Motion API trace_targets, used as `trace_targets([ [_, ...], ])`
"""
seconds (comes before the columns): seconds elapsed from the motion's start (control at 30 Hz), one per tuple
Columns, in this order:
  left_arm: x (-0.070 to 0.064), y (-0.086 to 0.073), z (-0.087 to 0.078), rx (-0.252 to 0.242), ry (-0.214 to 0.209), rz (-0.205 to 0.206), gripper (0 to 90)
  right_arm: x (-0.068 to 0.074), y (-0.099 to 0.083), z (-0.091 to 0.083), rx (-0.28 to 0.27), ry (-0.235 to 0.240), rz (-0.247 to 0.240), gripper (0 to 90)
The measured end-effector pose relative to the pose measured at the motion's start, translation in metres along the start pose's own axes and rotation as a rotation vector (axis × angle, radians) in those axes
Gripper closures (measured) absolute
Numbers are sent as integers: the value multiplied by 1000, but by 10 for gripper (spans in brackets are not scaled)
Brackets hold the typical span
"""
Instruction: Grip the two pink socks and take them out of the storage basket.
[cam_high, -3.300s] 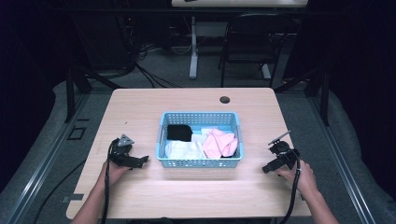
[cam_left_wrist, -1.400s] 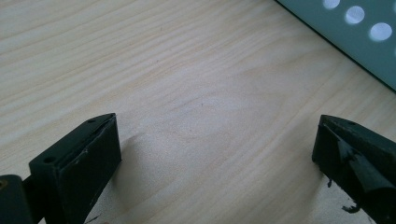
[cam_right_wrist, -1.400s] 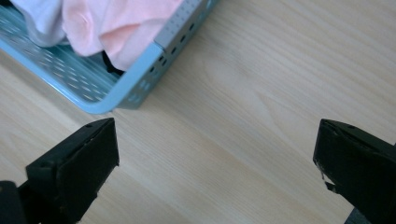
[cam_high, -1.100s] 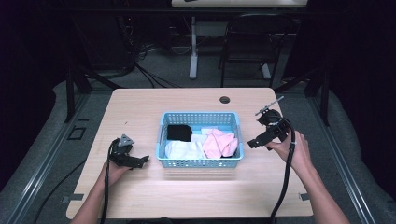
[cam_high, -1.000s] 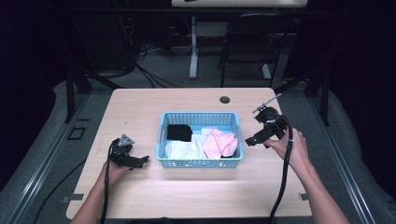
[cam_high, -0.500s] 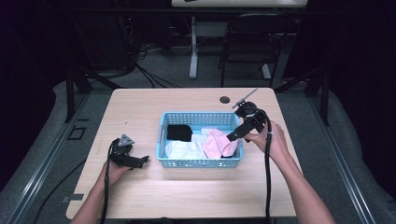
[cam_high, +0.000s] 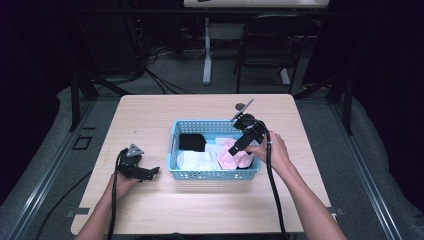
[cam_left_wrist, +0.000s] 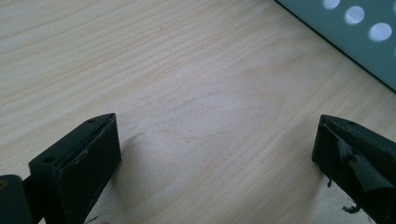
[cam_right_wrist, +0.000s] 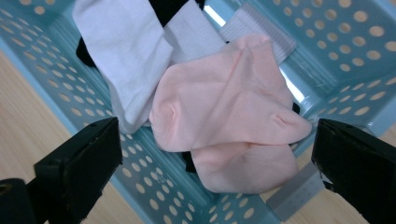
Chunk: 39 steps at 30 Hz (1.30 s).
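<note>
the right gripper (cam_high: 234, 149) hangs over the right half of the light blue perforated plastic basket (cam_high: 172, 145), tipped down toward the pale pink cotton socks (cam_high: 231, 159) heaped there. its jaws are spread wide with nothing between them; in the right gripper view the pink socks (cam_right_wrist: 233, 116) lie squarely in the gap between the two black jaws, so the tool looks lined up to drop and pinch the top one. my guess is that the socks are meant to come out of the basket, and the pink pair is first because it lies on top and closest to that hand.

beside the pink ones lies a white ribbed sock (cam_high: 195, 160), and behind it a black sock (cam_high: 191, 142), both inside the basket; they overlap, so a careless pinch could drag more than one.

the left gripper (cam_high: 154, 171) rests on the pale wooden table (cam_high: 150, 112) just left of the basket, jaws parted and holding nothing, probably parked out of the way until needed. a small dark round disc (cam_high: 240, 106) sits near the far edge of the table
</note>
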<state>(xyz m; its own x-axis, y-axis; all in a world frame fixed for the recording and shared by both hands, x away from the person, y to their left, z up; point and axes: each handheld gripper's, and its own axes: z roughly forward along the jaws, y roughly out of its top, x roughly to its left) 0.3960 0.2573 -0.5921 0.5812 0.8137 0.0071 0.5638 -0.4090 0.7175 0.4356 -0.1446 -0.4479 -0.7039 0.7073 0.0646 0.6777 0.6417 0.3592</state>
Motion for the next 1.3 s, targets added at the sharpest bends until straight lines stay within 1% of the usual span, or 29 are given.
trace_targets([
  [0.07, 0, 0, 0, 0, 0, 0, 10, 0, 2, 8, 20, 3, -8, 34],
  [0.1, 0, 0, 0, 0, 0, 0, 10, -1, 3, 13, 44, 5, -10, 41],
  [0.17, 0, 0, 0, 0, 0, 0, 11, -4, 5, 22, 51, 15, -1, 82],
  [0.2, 0, 0, 0, 0, 0, 0, 10, -4, 5, 22, 51, 15, -1, 82],
  [0.23, 0, 0, 0, 0, -1, 0, 10, -5, 6, 26, 59, 7, 7, 97],
  [0.27, 0, 0, 0, 0, -1, -1, 10, -6, 7, 31, 67, 7, 14, 129],
  [0.3, 0, 0, 0, -1, 0, -1, 10, -8, 8, 39, 76, 9, 41, 151],
  [0.33, 0, 0, 0, 0, -1, 0, 10, -9, 9, 42, 96, -5, 26, 157],
  [0.4, 0, 0, 0, -1, -1, 0, 10, -10, 10, 49, 113, -12, 40, 179],
  [0.47, 0, 0, 0, -1, -1, 0, 10, -12, 11, 54, 129, -36, 48, 190],
  [0.5, 0, 0, 0, -1, -1, -1, 10, -12, 11, 56, 133, -38, 56, 200],
  [0.53, 0, 0, 0, 0, -1, 0, 11, -12, 12, 58, 149, -41, 52, 222],
  [0.57, 0, 0, 0, -1, -1, 0, 10, -12, 12, 60, 149, -55, 57, 247],
  [0.6, 0, 0, 0, 0, -1, 0, 10, -12, 11, 63, 144, -57, 67, 259],
  [0.63, 0, 0, 0, -1, -1, -1, 10, -12, 11, 64, 152, -58, 71, 279],
  [0.7, 0, 0, 0, 0, -1, 0, 10, -13, 13, 65, 184, -77, 58, 333],
  [0.73, 0, 0, 0, 0, -1, 0, 10, -13, 13, 66, 182, -81, 62, 352],
  [0.77, 0, 0, 0, 0, -1, 0, 10, -13, 12, 68, 173, -84, 64, 401],
  [0.8, 0, 0, 0, 0, -1, 0, 10, -13, 12, 68, 173, -84, 64, 401],
  [0.83, 0, 0, 0, 0, -1, 0, 10, -13, 12, 68, 176, -83, 68, 424],
  [0.93, 0, 0, 0, 0, -1, 0, 10, -16, 10, 70, 193, -86, 75, 567],
  [0.97, 0, 0, 0, 0, -1, 0, 10, -17, 10, 71, 196, -83, 77, 602],
  [1.0, 0, 0, 0, 0, -1, 0, 11, -17, 10, 71, 196, -83, 77, 602],
  [1.03, 0, 0, 0, 0, 0, 0, 11, -18, 10, 70, 202, -83, 78, 671],
  [1.17, 0, 0, 0, 0, -1, 0, 11, -20, 8, 68, 181, -79, 92, 805],
  [1.2, 0, 0, 0, 0, -1, 0, 10, -20, 8, 68, 181, -79, 92, 805],
  [1.23, 0, 0, 0, 0, -1, 0, 10, -22, 6, 64, 167, -73, 96, 845],
  [1.27, 0, 0, 0, 0, -1, 0, 10, -22, 6, 62, 168, -74, 98, 853],
  [1.3, 0, 0, 0, 0, -1, 0, 10, -21, 5, 61, 151, -76, 108, 857],
])
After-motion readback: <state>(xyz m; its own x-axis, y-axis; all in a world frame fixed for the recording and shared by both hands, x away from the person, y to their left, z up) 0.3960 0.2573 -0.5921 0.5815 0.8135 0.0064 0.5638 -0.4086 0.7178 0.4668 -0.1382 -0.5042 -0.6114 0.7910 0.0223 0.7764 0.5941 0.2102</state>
